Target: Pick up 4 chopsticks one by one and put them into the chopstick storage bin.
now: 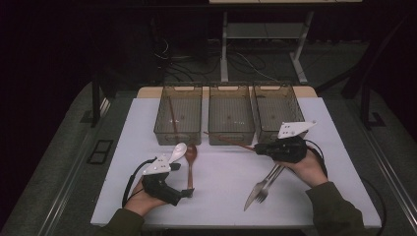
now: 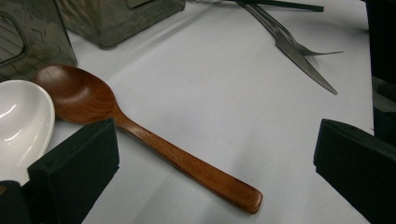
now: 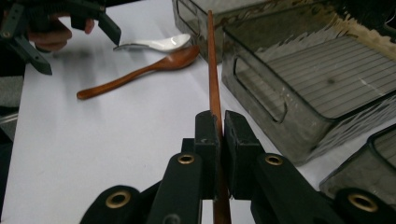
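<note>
Right gripper (image 3: 218, 122) pinching 1 slim brown wooden chopstick (image 3: 212, 70) between pressed-together jaws, the stick reaching along the front walls of the 3 smoky clear plastic bins (image 1: 231, 115) lined up at the far edge of the white bench (image 1: 221, 172). Left gripper (image 2: 215, 154) spread wide and empty near the front left corner, straddling the handle of a brown wooden spoon (image 2: 140, 135) lying flat just beside a white ceramic spoon (image 2: 21, 116). Steel knife (image 1: 258, 189) and steel fork (image 1: 268, 184) crossed near the front right edge.

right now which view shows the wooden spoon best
The left gripper view: the wooden spoon lies whole and close between the open jaws. The high view shows it small; the right gripper view shows it far off.
</note>
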`<state>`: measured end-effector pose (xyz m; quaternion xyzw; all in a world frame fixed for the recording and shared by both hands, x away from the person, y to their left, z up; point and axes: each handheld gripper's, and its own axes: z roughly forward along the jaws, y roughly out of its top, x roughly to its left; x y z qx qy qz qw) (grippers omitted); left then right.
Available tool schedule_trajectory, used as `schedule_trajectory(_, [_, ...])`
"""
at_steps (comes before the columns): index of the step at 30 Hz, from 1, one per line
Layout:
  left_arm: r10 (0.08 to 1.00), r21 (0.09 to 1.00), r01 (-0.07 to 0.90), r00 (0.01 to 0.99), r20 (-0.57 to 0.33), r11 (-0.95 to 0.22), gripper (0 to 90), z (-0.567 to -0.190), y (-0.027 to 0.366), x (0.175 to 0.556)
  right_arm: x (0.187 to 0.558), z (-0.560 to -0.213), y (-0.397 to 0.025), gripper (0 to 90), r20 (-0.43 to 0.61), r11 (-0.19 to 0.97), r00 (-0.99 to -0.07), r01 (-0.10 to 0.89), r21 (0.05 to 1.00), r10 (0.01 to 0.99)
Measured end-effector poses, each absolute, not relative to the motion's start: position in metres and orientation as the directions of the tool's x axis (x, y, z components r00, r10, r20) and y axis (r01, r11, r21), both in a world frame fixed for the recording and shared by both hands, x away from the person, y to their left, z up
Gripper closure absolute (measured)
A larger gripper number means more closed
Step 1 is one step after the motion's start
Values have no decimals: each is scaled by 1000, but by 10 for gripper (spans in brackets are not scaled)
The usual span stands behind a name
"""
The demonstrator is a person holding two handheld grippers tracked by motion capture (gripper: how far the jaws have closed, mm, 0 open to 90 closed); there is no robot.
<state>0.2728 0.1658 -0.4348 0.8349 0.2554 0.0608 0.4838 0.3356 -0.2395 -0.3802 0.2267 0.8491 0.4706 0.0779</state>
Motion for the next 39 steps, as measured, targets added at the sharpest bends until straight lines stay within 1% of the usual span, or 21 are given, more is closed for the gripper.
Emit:
schedule_trajectory(14, [491,840,364,860,-137,-402,0,-435,166,273,340,-366,-226,846,49,454,-871,302,838,489])
schedule_trajectory(21, [498,839,370,856,-141,-399,0,-435,167,274,347,-359,-217,846,54,429,-865,300,852,498])
schedule_trajectory(26, [493,842,364,859,-139,-397,0,-435,166,274,358,-355,-207,846,69,413,-855,318,853,515])
schedule_trajectory(39, [491,847,357,861,-134,-394,0,-433,164,272,384,-340,-179,846,53,420,-831,334,844,554])
